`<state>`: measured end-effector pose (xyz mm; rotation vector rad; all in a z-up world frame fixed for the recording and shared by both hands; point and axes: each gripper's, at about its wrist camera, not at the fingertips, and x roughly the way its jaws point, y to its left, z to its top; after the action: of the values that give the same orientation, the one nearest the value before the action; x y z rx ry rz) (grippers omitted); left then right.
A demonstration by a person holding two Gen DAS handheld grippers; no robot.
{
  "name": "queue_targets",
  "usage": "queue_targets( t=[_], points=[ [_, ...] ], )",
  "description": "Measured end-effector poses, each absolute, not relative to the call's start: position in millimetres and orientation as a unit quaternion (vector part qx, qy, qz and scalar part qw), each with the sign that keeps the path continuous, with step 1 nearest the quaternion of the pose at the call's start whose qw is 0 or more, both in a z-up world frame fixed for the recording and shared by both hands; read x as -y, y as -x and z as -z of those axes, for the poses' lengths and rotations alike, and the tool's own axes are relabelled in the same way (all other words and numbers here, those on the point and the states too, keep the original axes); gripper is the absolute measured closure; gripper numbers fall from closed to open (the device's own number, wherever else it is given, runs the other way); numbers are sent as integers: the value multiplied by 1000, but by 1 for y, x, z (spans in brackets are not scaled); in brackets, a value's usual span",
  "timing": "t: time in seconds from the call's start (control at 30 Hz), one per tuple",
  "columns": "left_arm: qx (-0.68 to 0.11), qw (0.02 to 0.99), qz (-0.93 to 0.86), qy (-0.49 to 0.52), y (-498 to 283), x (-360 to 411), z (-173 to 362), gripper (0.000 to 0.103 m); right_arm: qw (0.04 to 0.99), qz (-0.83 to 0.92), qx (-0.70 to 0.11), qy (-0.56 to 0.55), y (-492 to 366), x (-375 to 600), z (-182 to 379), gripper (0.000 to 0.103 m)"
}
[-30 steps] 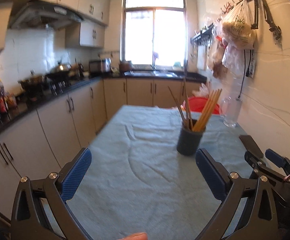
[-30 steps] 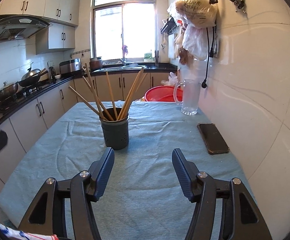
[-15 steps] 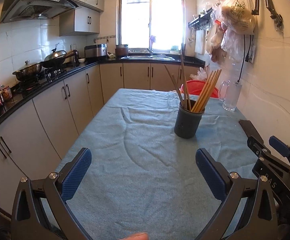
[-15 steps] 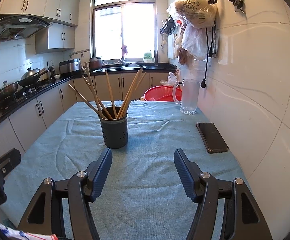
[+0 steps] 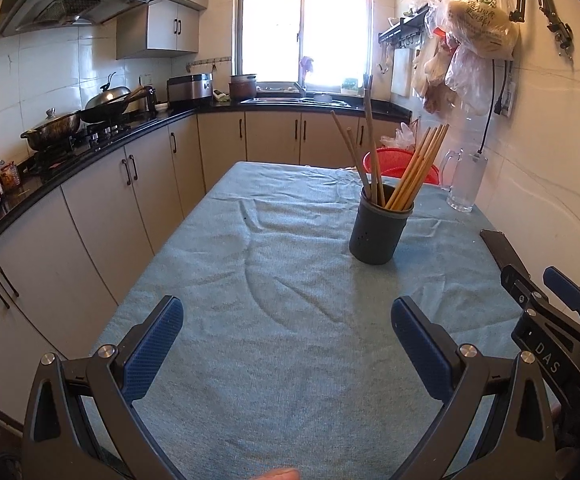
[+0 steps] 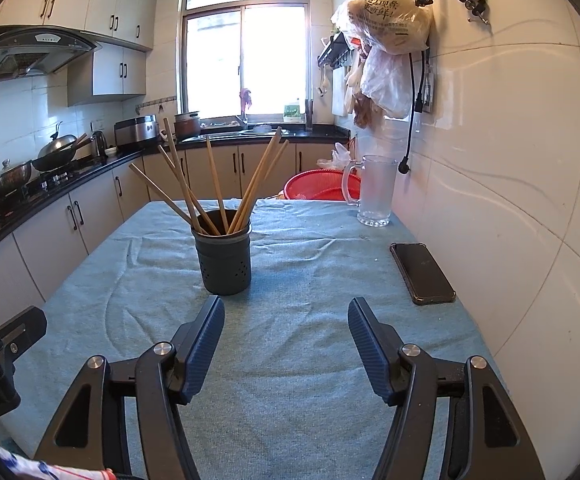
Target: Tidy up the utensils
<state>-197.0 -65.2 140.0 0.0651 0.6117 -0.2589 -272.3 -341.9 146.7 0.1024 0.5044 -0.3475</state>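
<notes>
Dark holder [image 6: 224, 258] upright on cloth, chopsticks [image 6: 194, 190] inside; left claw [image 5: 288, 330], right claw [image 6: 286, 330] wide, empty.

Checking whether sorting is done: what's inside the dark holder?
Wooden chopsticks stand fanned out in the holder, leaning on its rim. Their lower ends and the holder's bottom are hidden by its wall.

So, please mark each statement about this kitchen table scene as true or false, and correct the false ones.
1. The chopsticks stand in the dark holder. True.
2. The right gripper grips a chopstick. False: it is open and empty.
3. The phone lies on the cloth near the wall. True.
4. The glass mug lies tipped over. False: it stands upright.
5. The left gripper is shut. False: open.
</notes>
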Motion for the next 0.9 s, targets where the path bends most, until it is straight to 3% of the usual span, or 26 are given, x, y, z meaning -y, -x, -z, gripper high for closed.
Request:
queue_targets(
  t=[0.9],
  points=[
    [-317,939,126,-36,187,70,-130,0,950,174,-255,-50,263,344,-140,34]
  ],
)
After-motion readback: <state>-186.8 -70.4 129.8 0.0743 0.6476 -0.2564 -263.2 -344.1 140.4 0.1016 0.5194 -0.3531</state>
